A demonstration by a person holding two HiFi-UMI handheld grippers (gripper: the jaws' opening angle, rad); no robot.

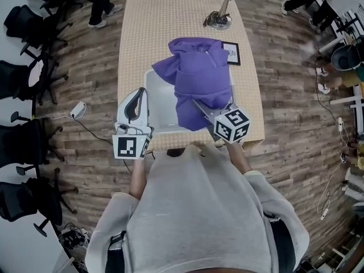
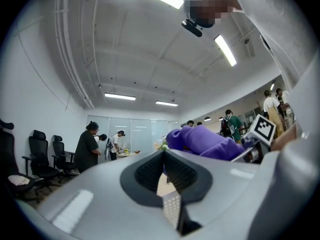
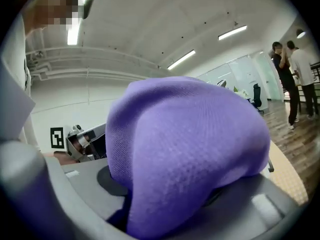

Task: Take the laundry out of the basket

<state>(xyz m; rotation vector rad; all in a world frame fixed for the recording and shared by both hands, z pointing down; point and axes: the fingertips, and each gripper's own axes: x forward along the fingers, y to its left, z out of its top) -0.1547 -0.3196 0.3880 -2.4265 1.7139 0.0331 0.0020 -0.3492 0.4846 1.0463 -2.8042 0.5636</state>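
Note:
A purple garment [image 1: 199, 78] hangs bunched above the white basket [image 1: 150, 98], which stands at the near edge of the beige table [image 1: 142, 33]. My right gripper [image 1: 197, 104] is shut on the garment's lower folds. In the right gripper view the cloth [image 3: 185, 149] bulges over both jaws and hides them. My left gripper [image 1: 136, 93] hovers at the basket's left rim with its jaws shut and nothing between them. In the left gripper view its jaws [image 2: 164, 156] point toward the garment [image 2: 210, 141] and the right gripper's marker cube [image 2: 263, 128].
A small framed card [image 1: 230, 53] and a metal stand [image 1: 218, 20] sit on the far part of the table. Black office chairs [image 1: 23, 21] line the left side. A cable with a white device [image 1: 77, 110] lies on the wooden floor. People stand at the far edges.

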